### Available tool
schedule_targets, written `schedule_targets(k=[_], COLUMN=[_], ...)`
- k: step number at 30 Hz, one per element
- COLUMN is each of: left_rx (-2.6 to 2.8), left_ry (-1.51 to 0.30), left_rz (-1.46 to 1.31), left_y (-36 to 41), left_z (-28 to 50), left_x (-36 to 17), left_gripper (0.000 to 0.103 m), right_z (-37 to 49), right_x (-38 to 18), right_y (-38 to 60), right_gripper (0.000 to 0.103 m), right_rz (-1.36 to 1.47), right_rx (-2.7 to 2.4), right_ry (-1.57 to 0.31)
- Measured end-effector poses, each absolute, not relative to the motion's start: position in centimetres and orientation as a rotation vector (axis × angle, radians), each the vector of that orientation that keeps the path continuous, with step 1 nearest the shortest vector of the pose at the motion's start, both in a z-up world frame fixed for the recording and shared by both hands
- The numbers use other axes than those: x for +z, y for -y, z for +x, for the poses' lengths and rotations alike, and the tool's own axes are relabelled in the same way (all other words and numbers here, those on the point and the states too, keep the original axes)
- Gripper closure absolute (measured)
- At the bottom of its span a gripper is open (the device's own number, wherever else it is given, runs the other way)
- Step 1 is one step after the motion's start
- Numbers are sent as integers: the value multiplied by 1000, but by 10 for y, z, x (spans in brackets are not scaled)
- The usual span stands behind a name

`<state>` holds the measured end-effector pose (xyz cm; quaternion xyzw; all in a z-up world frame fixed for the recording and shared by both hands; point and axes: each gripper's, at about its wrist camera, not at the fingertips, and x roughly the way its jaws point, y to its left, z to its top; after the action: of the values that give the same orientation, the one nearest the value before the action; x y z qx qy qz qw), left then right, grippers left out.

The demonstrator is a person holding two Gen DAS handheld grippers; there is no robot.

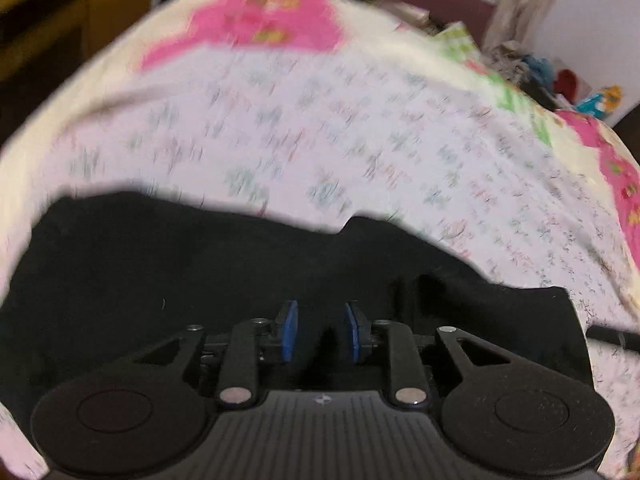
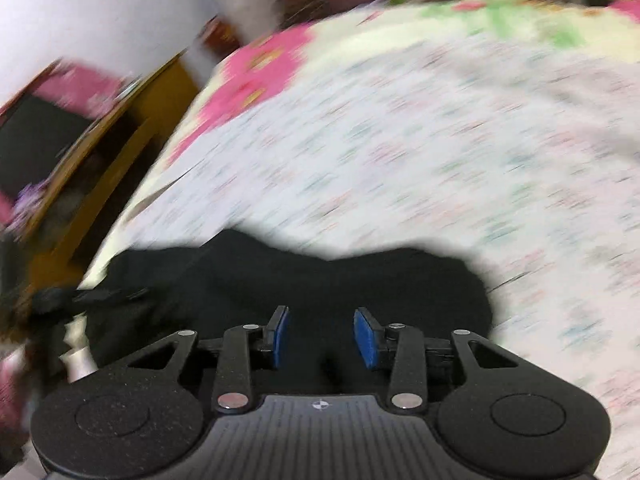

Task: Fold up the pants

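The black pants [image 1: 160, 272] lie flat on a bed sheet [image 1: 320, 140] printed with small flowers, and they fill the lower half of the left wrist view. My left gripper [image 1: 320, 308] hovers over the dark cloth, open, with its blue pads [image 1: 290, 330] apart and nothing pinched between them. In the right wrist view the pants [image 2: 340, 280] form a dark lump with a wavy far edge on the sheet [image 2: 400, 160]. My right gripper [image 2: 320, 314] is open above them, its blue pads [image 2: 366, 338] clear of the fabric. Both views are blurred.
The sheet has a border of large pink flowers [image 1: 260, 20] and green patches [image 2: 520, 28]. Wooden furniture [image 2: 120, 152] stands past the bed's left edge. A heap of coloured things [image 1: 560, 76] lies at the far right corner, by a white wall [image 2: 120, 8].
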<state>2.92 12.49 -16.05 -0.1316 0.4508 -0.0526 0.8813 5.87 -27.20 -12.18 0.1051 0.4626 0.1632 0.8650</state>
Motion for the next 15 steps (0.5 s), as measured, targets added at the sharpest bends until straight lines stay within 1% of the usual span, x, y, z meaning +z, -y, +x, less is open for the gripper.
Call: schedule_targets(k=[2,4,5,7,8,10,12,15], left_rx=[-180,-312,-370,-432,-425,-400,-386,-394], left_ry=[-901,-920,-930,-973,-1004,-1075,-1116,-1138], left_rz=[-235,-210,-187,-87,-25,39,19,-9], left_y=[-100,-62,-44,-6,8,18,12,3], left_z=[28,32,34,40,42,46,39,33], left_x=[-149,-149,-153,-169,-182,-203,-217,-212], left_gripper=[62,57,56,56,56,56,54,54], right_z=[74,87,89,89,86,78,73,68], right_x=[-127,-140,-147,-173,-186,-190,-193,-193], right_y=[290,299,301,300,302,314,322,327], right_gripper=[76,75,75,74,71,72,72,73], right_rz=[193,164,166,138,100,143,140,167], right_rx=[283,246,254,236,196,208,215,233], right_ry=[-933,-957,-968,-1053,-1103,-1117,-1152,-1186])
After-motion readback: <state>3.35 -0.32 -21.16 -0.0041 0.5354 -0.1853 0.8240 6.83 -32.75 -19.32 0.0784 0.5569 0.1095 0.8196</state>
